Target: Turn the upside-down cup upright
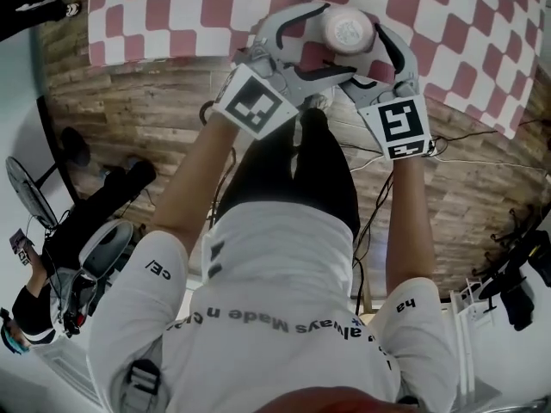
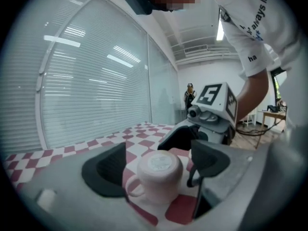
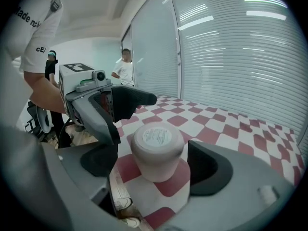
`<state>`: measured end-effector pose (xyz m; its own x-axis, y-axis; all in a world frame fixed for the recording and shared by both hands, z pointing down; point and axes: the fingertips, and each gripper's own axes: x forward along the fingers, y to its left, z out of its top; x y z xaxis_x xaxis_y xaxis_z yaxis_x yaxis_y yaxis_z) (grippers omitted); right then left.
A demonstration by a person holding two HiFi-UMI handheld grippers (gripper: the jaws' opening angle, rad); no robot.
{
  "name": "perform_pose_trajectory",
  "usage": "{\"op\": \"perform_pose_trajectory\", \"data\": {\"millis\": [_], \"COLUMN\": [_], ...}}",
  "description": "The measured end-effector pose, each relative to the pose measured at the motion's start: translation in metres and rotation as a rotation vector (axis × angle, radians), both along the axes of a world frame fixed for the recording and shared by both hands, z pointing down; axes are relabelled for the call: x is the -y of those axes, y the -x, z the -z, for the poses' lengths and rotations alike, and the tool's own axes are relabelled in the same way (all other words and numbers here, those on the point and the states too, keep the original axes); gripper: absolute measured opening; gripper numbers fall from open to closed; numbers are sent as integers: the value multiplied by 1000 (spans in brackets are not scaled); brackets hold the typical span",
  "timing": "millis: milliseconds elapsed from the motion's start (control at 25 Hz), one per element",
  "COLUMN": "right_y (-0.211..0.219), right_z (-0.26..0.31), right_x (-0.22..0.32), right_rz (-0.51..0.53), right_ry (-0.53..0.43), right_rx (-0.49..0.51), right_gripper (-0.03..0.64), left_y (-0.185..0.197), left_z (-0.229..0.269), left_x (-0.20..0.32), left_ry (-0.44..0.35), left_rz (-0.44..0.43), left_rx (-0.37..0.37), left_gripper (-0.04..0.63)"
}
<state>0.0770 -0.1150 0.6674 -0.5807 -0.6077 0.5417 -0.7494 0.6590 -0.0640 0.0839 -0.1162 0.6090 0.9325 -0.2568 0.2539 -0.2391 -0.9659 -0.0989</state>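
Pink cup [image 1: 348, 30] is standing upside down, base uppermost, on the red-and-white checked table [image 1: 172, 15], near its edge. Left tool [image 2: 159, 163] is straddling the cup, jaws standing wide and not gripping it. Right tool [image 3: 155, 163] is straddling it from the opposite side, jaws likewise wide, holding nothing

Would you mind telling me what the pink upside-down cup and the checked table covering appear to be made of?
The pale pink upside-down cup looks like glazed ceramic, though smooth plastic is possible: rounded edges, soft even sheen. The red-and-white checked table covering looks like thin cloth or vinyl: it lies flat and drapes over the edge.
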Motion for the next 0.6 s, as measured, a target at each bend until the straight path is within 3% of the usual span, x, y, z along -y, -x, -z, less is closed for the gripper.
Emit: {"op": "perform_pose_trajectory", "data": {"millis": [240, 400, 600], "right_y": [-3, -8, -15], "right_z": [73, 130, 203], "right_x": [-3, -11, -14], "right_rz": [-36, -78, -152], "right_ry": [-48, -90, -154], "right_rx": [36, 60, 103], "right_gripper": [410, 364, 288], "left_y": [20, 30, 47], "left_z": [67, 124, 193], "left_x": [1, -3, 0], "left_ry": [7, 37, 81], "left_rz": [78, 140, 239], "left_rx": [-59, -140, -256], "left_gripper": [422, 414, 324]}}
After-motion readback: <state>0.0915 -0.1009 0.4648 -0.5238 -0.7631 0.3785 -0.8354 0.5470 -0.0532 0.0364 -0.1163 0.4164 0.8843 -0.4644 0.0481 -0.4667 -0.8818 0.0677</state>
